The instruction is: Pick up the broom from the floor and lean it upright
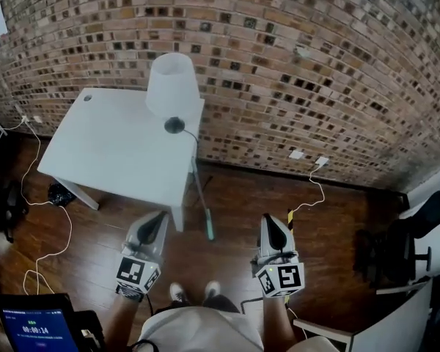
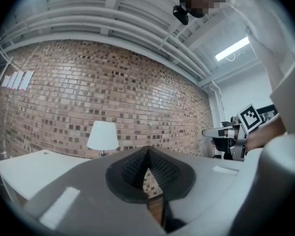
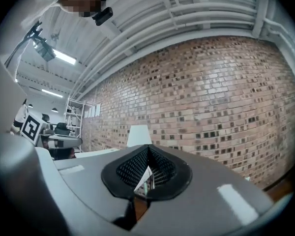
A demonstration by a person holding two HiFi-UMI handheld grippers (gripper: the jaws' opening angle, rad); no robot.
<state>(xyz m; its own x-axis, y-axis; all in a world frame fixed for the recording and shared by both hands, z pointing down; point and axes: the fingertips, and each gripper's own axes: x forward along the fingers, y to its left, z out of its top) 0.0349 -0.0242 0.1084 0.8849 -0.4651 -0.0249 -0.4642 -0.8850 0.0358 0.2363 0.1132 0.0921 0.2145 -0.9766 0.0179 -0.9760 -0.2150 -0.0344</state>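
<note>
1. Broom (image 1: 202, 200) stands propped on the table's (image 1: 110, 152) right edge, green foot on the floor (image 1: 235, 196), near the brick wall.
2. Left gripper (image 1: 160, 218) and right gripper (image 1: 268, 220): jaws closed, empty, both apart from the broom.
3. Lean looks done. Hold clear of the handle and watch the foot for sliding.

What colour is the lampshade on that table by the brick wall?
The lampshade is plain white; the head view shows it best.
</note>
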